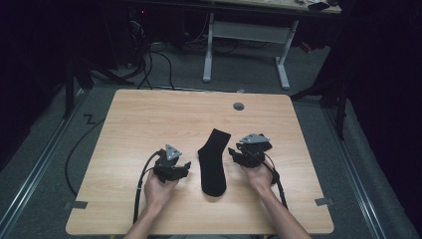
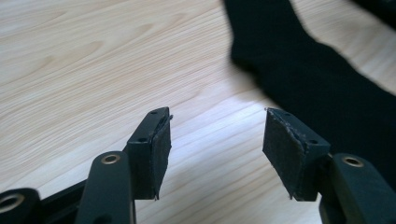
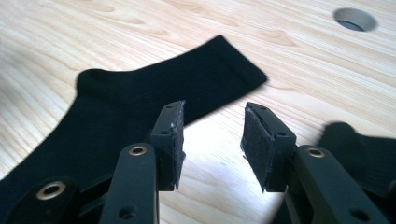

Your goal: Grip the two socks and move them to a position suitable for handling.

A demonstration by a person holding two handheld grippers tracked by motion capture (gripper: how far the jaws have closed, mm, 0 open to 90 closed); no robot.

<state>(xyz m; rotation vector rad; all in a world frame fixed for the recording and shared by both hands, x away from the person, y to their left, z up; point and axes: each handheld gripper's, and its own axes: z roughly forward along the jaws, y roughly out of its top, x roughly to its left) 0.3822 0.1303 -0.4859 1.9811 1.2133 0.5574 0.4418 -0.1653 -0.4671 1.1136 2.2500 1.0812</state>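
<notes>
A black sock (image 1: 213, 162) lies flat near the middle of the wooden table (image 1: 149, 114), cuff toward the far side and toe toward the person. My left gripper (image 1: 186, 166) is just left of the sock, pointing at it, held in the person's left hand. In the left gripper view the sock (image 2: 317, 79) lies ahead and to the right of the left gripper (image 2: 217, 126), whose jaws stand open over bare wood. My right gripper (image 1: 232, 152) sits just right of the sock. In its own view the right gripper (image 3: 212, 121) is open and holds nothing, with the sock (image 3: 130, 107) ahead on the left.
A round cable hole (image 1: 239, 106) is in the table's far part, also seen as a hole (image 3: 355, 18) in the right gripper view. A dark blurred shape (image 3: 355, 144) sits low right there. A white-legged desk (image 1: 249, 35) and floor cables (image 1: 149, 59) lie beyond the table.
</notes>
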